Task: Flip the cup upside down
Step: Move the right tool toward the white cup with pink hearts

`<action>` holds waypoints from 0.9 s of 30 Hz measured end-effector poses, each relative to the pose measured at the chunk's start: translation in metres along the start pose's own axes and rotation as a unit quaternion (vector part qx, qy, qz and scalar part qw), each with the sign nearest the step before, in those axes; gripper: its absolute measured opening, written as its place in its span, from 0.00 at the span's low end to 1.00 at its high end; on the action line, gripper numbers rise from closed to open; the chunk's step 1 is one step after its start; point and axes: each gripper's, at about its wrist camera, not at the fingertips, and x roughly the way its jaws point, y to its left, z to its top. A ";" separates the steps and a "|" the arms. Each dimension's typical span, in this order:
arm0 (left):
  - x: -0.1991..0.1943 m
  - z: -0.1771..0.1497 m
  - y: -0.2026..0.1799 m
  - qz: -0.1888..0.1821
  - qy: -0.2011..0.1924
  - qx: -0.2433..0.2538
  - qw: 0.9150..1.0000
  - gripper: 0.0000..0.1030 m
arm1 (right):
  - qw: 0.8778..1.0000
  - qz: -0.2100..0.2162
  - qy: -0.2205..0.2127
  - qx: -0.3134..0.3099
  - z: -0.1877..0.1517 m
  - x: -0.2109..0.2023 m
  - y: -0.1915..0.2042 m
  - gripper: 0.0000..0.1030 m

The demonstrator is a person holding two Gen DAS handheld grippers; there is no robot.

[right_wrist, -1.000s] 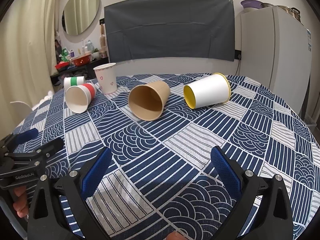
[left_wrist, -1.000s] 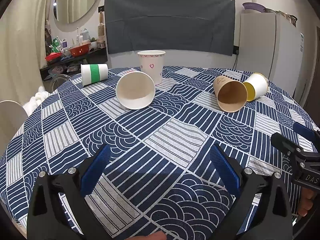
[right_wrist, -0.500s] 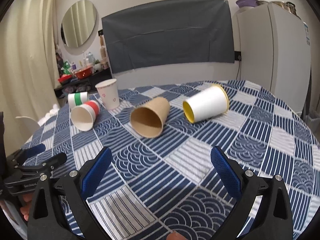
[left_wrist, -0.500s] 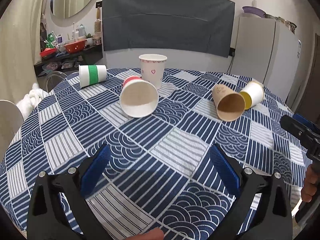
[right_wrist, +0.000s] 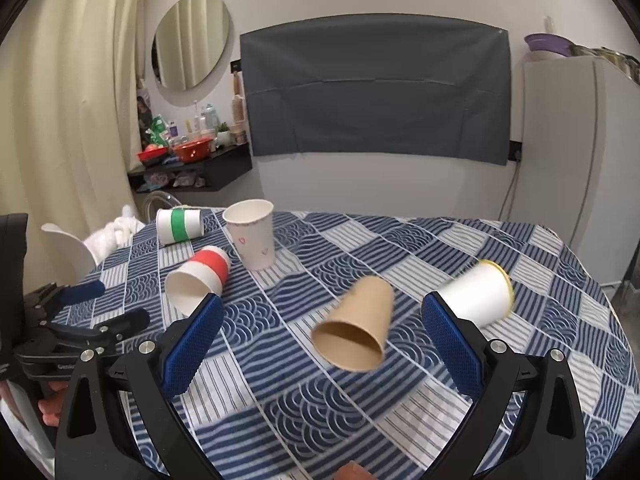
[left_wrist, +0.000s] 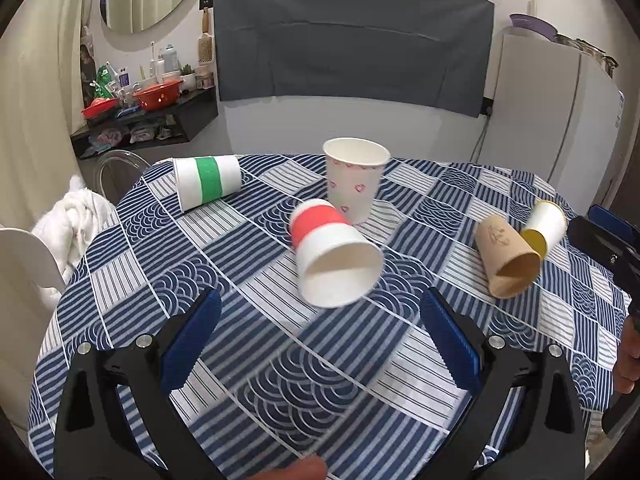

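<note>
Several paper cups sit on a round table with a blue patterned cloth (left_wrist: 280,376). A red-banded cup (left_wrist: 332,256) (right_wrist: 200,280) lies on its side, mouth toward me. A white cup with hearts (left_wrist: 354,178) (right_wrist: 252,234) stands upright behind it. A green-banded cup (left_wrist: 206,184) (right_wrist: 178,226), a brown cup (left_wrist: 506,262) (right_wrist: 358,334) and a yellow-lined white cup (left_wrist: 546,226) (right_wrist: 478,294) lie on their sides. My left gripper (left_wrist: 320,340) is open above the cloth, just short of the red-banded cup. My right gripper (right_wrist: 320,344) is open, with the brown cup between its blue pads.
A white chair (left_wrist: 20,264) with a white cloth (left_wrist: 76,220) stands left of the table. A shelf with red bowls (left_wrist: 156,94) is at the back left. A white fridge (left_wrist: 556,112) stands at the back right. The table's far edge (right_wrist: 400,216) faces a grey wall.
Both grippers have risen and tilted down toward the table. The left has closed in on the red-banded cup, the right on the brown cup. The jaws stay open.
</note>
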 end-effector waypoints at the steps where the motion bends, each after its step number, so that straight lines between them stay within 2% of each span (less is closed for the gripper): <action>1: 0.005 0.006 0.004 0.003 0.003 0.002 1.000 0.94 | 1.000 0.004 0.005 0.000 0.004 0.007 0.002 0.92; 9: 0.037 0.051 0.036 0.021 0.006 -0.003 1.000 0.94 | 0.999 0.027 0.031 -0.014 0.037 0.071 0.031 0.92; 15: 0.065 0.077 0.052 0.032 0.013 -0.003 0.999 0.94 | 0.997 0.041 0.058 -0.022 0.047 0.124 0.056 0.92; 23: 0.097 0.084 0.078 0.061 0.034 -0.004 0.998 0.94 | 0.994 0.044 0.091 -0.043 0.050 0.184 0.080 0.92; 27: 0.107 0.082 0.091 0.045 0.048 -0.023 0.998 0.94 | 0.993 0.036 0.099 -0.054 0.050 0.208 0.086 0.92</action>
